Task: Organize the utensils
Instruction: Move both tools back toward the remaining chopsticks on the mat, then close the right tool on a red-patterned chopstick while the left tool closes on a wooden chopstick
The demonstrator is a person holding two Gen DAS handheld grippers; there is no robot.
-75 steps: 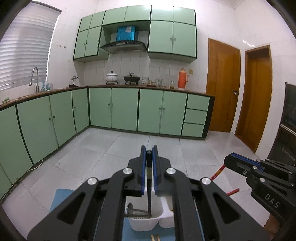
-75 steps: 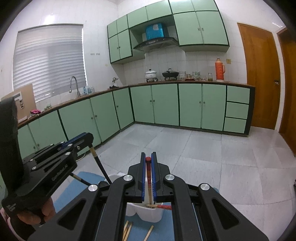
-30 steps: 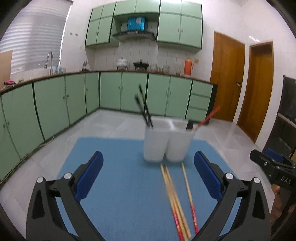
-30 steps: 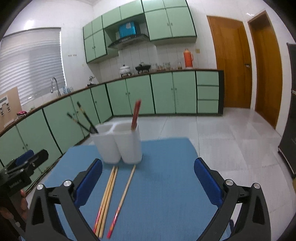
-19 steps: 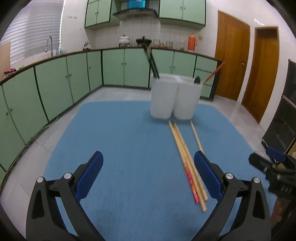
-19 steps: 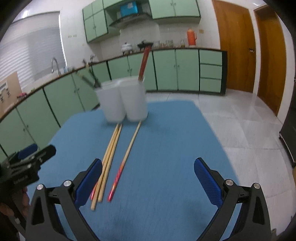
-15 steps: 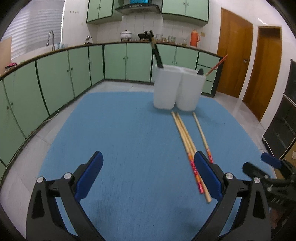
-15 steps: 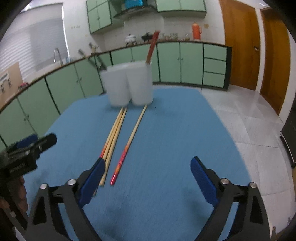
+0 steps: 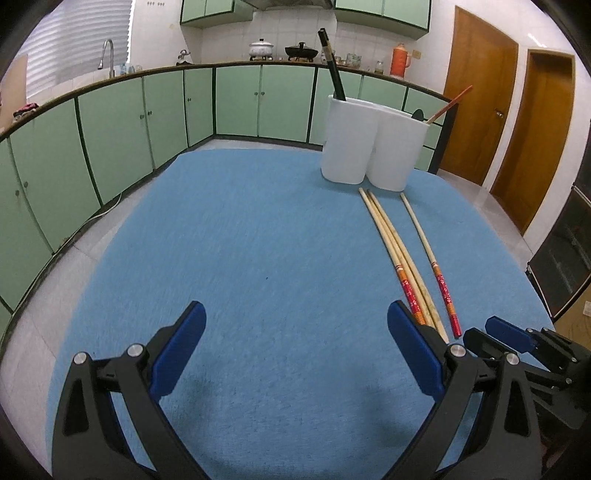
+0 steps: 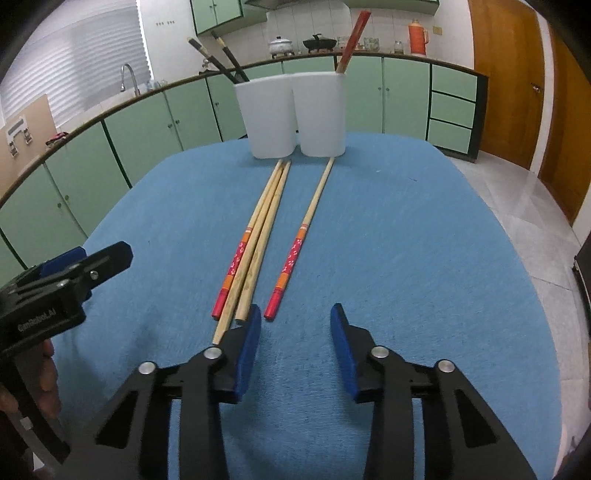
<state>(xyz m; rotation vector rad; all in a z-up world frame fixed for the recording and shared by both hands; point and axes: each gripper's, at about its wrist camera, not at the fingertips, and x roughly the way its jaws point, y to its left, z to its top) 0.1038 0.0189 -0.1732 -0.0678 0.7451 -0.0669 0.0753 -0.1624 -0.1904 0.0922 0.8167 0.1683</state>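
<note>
Lying on the blue mat [image 10: 406, 229], four chopsticks [image 10: 258, 236] are observed loose, tips toward the white two-compartment holder [image 10: 291, 114]. Dark chopsticks [image 10: 221, 61] are held in its left compartment, a red one [image 10: 352, 37] in its right. The right gripper [image 10: 295, 332] is held open just behind the single red-ended chopstick [image 10: 295, 251]. The left gripper [image 9: 295, 339] is spread wide over bare mat.

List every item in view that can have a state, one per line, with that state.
left gripper: open, empty, above the mat.
right gripper: open, empty, just short of the loose chopsticks.
white holder: upright, two compartments.
black chopsticks: standing in the left compartment, tilted.
red chopstick in holder: standing in the right compartment.
chopsticks on mat: four lying flat.
blue mat: spread flat.
</note>
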